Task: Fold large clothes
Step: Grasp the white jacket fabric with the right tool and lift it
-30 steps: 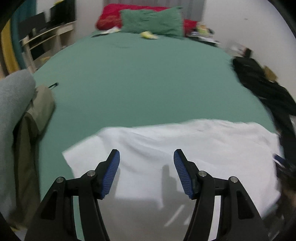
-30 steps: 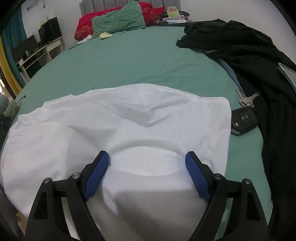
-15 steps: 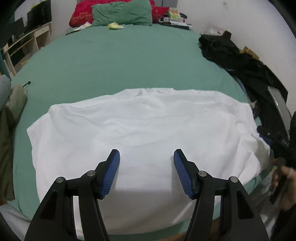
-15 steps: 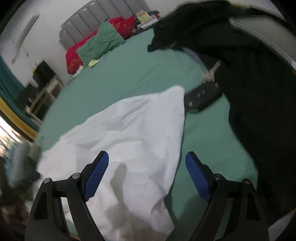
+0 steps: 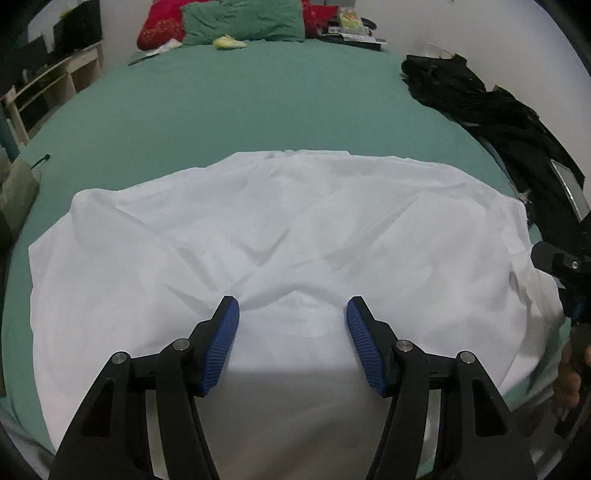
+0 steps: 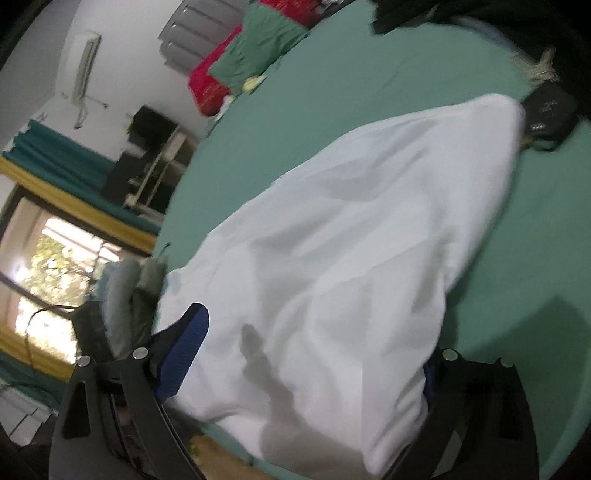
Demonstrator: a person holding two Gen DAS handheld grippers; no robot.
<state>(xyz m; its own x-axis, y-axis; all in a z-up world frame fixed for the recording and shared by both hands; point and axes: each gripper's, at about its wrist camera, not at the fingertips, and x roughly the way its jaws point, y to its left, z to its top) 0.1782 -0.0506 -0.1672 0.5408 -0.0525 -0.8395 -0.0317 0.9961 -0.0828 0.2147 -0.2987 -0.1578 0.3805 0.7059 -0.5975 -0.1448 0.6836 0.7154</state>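
Cloth: the white garment [image 5: 288, 236] lies spread across the near edge of the bed [image 5: 258, 99], ready for folding. Left tool [image 5: 293, 320] gapes wide, empty above it; right tool [image 6: 314, 354] straddles the hem, jaws spread, gripping nothing.

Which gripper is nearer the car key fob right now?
Right. The right gripper is at the white garment's edge nearest the car key fob; the left gripper is mid-hem.

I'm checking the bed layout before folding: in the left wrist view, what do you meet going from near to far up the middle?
left gripper → white garment → bare green bedsheet → yellow item → green pillow
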